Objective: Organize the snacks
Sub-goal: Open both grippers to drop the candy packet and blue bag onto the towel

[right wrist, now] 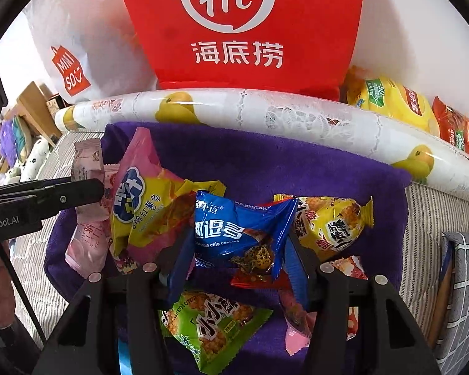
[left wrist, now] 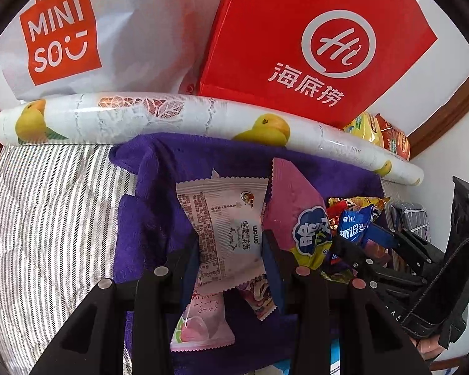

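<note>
Left wrist view: left gripper [left wrist: 231,243] was clamped on a white-and-pink snack packet [left wrist: 225,228], its blue pads pressing both edges, over a purple towel [left wrist: 159,193] spread on striped bedding [left wrist: 53,212]. A pink-and-yellow sweet-potato packet [left wrist: 300,218] lay just beside. A rolled lemon-print sheet [left wrist: 178,115] ran behind the towel; a red Haidilao bag [left wrist: 312,37] and white Miniso bag [left wrist: 109,31] stood beyond.

Right wrist view: right gripper [right wrist: 237,243] straddled a blue cookie packet [right wrist: 240,231]; whether the pads pressed it could not be told. A green packet [right wrist: 212,328] and yellow packet [right wrist: 331,228] lay nearby on the towel.
</note>
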### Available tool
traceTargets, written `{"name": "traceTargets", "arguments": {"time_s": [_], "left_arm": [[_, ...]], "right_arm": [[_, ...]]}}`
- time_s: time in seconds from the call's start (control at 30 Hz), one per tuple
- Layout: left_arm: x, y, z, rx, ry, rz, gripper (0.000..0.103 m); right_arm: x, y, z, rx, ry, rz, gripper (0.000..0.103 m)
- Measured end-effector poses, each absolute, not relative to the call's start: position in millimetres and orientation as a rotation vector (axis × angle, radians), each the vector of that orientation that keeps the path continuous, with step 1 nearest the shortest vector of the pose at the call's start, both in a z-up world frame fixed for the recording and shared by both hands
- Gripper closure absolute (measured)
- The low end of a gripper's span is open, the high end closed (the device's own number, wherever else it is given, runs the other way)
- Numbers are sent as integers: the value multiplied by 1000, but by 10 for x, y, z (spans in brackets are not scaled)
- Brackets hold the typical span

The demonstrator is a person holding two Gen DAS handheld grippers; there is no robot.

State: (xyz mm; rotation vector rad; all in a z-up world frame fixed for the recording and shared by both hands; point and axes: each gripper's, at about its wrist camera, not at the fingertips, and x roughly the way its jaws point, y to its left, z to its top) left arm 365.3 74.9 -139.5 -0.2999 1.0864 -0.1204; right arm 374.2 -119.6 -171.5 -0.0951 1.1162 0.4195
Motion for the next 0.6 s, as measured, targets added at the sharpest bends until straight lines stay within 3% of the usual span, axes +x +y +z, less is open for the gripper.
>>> {"name": "traceTargets", "arguments": {"time_s": [0.6], "left_arm": [[3669, 687, -1402, -250, 1111, -133, 66]], "right_arm": [[3723, -1094, -1691, -147, 1084, 432, 39]]}}
